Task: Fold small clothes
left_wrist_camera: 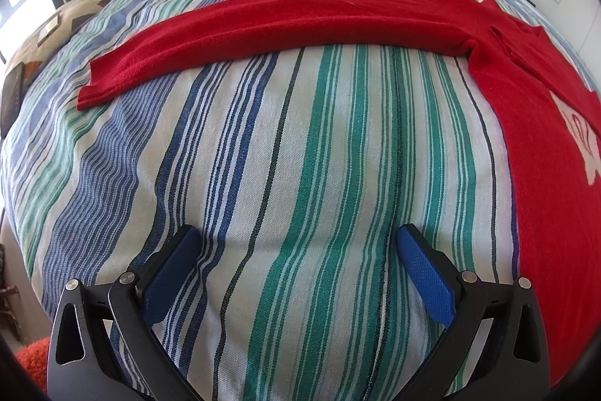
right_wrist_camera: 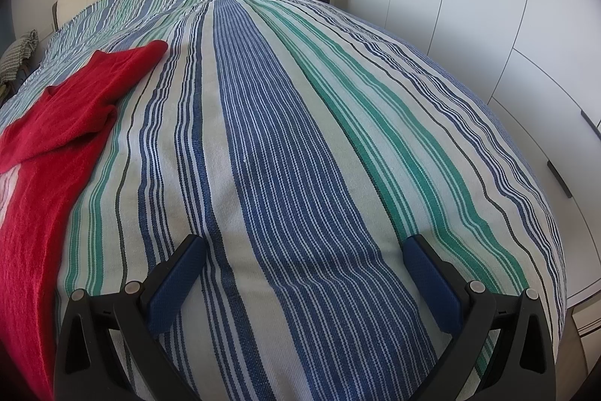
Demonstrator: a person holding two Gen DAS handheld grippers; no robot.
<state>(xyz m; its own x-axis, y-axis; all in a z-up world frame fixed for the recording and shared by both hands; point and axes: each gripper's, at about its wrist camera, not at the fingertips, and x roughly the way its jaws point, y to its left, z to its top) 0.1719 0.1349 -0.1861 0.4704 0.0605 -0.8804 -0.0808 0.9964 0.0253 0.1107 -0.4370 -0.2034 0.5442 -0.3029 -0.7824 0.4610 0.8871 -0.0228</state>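
Likely snag: soft knit, so a shallow pinch could catch the striped bedspread (left_wrist_camera: pixel 300 156) too. Red sweater (left_wrist_camera: pixel 544 145) lies flat between the views, sleeve (left_wrist_camera: pixel 263 21) stretched far left. Left gripper (left_wrist_camera: pixel 296 250) and right gripper (right_wrist_camera: pixel 304 258) hover low over the bedspread, jaws apart, empty.

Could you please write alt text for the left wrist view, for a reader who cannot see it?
A red sweater lies on a striped bedspread, one long sleeve stretched flat toward the left. The left gripper hovers open above bare bedspread, short of the garment and holding nothing.
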